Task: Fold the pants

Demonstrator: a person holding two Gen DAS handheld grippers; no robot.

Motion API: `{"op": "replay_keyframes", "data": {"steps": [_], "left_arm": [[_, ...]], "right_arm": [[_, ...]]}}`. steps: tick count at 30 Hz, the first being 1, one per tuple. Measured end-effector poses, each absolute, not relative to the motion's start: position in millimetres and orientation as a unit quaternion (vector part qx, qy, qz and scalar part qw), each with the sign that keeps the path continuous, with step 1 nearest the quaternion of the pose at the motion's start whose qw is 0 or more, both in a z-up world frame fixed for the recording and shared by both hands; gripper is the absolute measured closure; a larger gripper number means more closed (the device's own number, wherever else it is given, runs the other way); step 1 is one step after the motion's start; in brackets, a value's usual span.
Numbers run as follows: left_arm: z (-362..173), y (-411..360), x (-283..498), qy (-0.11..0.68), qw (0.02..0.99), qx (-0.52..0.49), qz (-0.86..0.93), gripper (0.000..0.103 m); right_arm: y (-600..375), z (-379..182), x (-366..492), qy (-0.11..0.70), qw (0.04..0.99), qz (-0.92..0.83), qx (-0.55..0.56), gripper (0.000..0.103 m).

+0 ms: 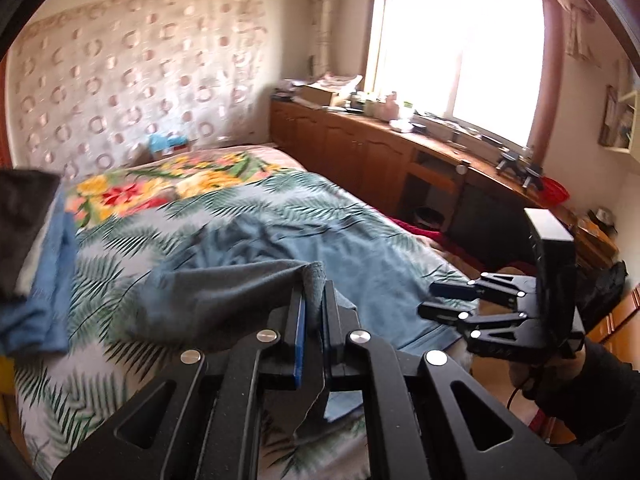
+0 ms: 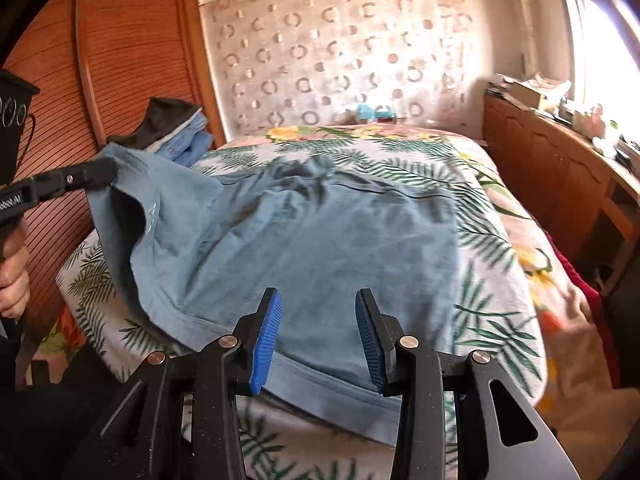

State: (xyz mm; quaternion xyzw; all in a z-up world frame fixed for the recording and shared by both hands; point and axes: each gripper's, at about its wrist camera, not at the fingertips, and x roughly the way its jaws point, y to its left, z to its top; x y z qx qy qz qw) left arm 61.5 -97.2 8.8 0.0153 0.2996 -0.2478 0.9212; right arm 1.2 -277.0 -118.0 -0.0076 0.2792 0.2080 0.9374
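Note:
Blue-grey pants [image 2: 320, 240] lie spread on a bed with a leaf-print cover [image 2: 492, 280]. My left gripper [image 1: 314, 280] is shut on a corner of the pants [image 1: 240, 292] and lifts it off the bed; it shows at the left of the right wrist view [image 2: 104, 174]. My right gripper [image 2: 318, 304] is open and empty, hovering just above the near hem of the pants. It shows in the left wrist view [image 1: 436, 300] at the right, over the bed's edge.
Folded clothes [image 2: 180, 136] are stacked at the bed's far left beside a wooden slatted door [image 2: 100, 60]. A low wooden cabinet [image 1: 380, 152] with clutter runs under the window [image 1: 460, 48] on the right. A floral blanket [image 1: 160, 184] lies at the head.

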Motion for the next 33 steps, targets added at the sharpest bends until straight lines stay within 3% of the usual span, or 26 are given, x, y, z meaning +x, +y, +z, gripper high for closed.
{"op": "replay_keyframes", "data": {"steps": [19,22,23,27,28,33], "left_arm": [[13.0,-170.4,73.0,0.295,0.911,0.059,-0.283,0.094],[9.1,-165.5,75.2,0.302,0.911,0.054,-0.276,0.082],[8.8,-164.9,76.0,0.301,0.913,0.054,-0.271,0.07],[6.5,-150.0,76.7,0.297,0.92,0.044,-0.254,0.041],[5.6,-146.1,76.4,0.297,0.921,0.042,-0.25,0.028],[-4.7,-128.2,76.6,0.303,0.924,0.032,-0.23,0.026]], "right_arm": [[-304.5,-120.4,-14.1,0.275,0.946,0.17,0.019,0.063],[-302.1,-120.3,-12.9,0.278,0.946,0.168,0.021,0.063],[-301.2,-119.3,-10.1,0.278,0.945,0.168,0.022,0.063],[-300.5,-117.1,-9.5,0.277,0.945,0.172,0.02,0.063],[-298.4,-116.1,-9.1,0.276,0.945,0.173,0.019,0.063],[-295.8,-116.3,-3.8,0.276,0.944,0.181,0.023,0.063]]}}
